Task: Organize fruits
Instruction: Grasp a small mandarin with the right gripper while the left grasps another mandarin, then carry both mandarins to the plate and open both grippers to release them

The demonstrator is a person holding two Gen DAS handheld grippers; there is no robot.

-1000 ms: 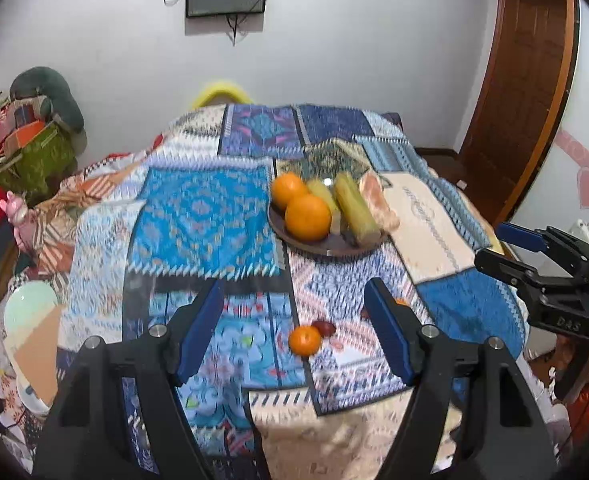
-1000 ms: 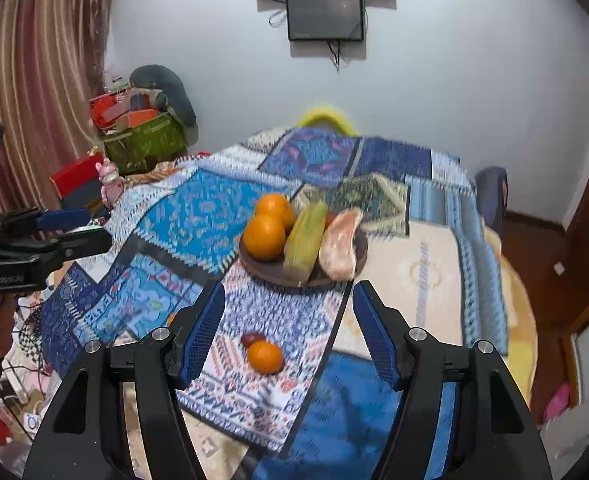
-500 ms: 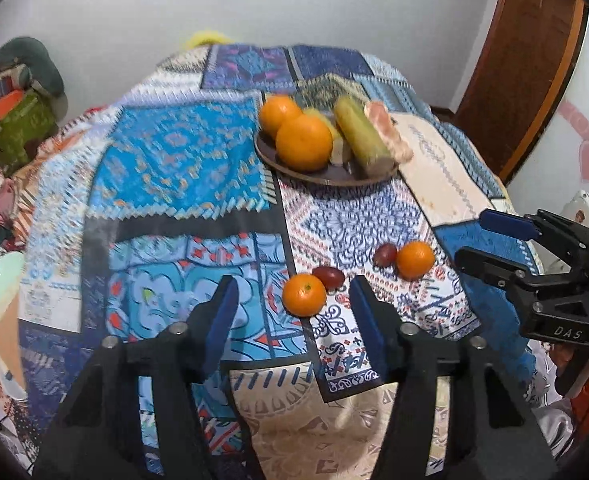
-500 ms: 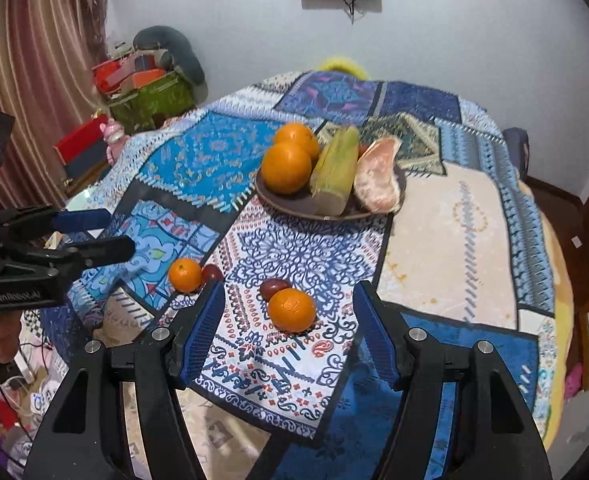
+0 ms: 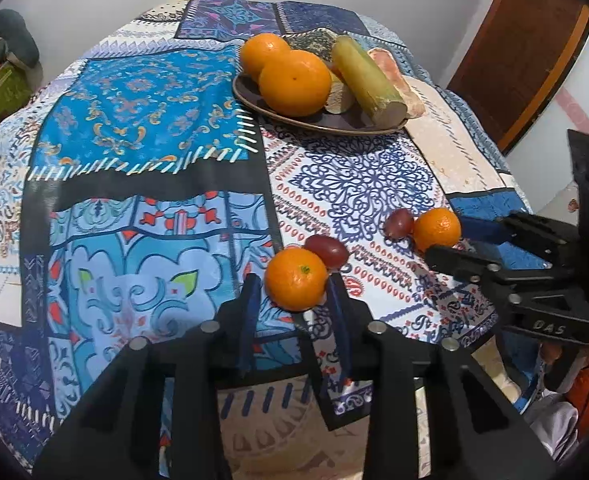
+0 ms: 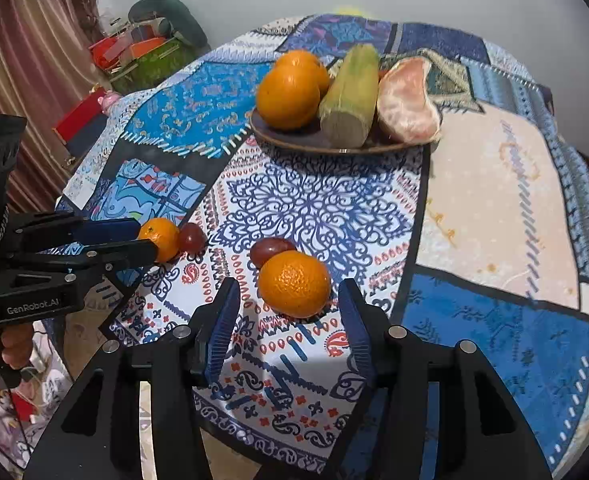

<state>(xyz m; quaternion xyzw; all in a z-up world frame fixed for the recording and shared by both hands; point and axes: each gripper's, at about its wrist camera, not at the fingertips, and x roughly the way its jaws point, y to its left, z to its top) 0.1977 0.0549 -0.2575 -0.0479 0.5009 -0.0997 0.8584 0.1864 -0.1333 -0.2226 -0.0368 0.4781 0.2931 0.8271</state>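
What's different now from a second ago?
Both grippers have dropped toward the table edge, jaws closing. The left gripper now brackets one small orange, the right gripper the other small orange, with gaps still showing there. The plate and its fruit haven't moved.

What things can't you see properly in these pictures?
- Left wrist view: the peeled pomelo piece is mostly hidden behind the sugarcane.
- Right wrist view: the back orange is half hidden by the front orange.
- Both views: the plate middle is covered by fruit.
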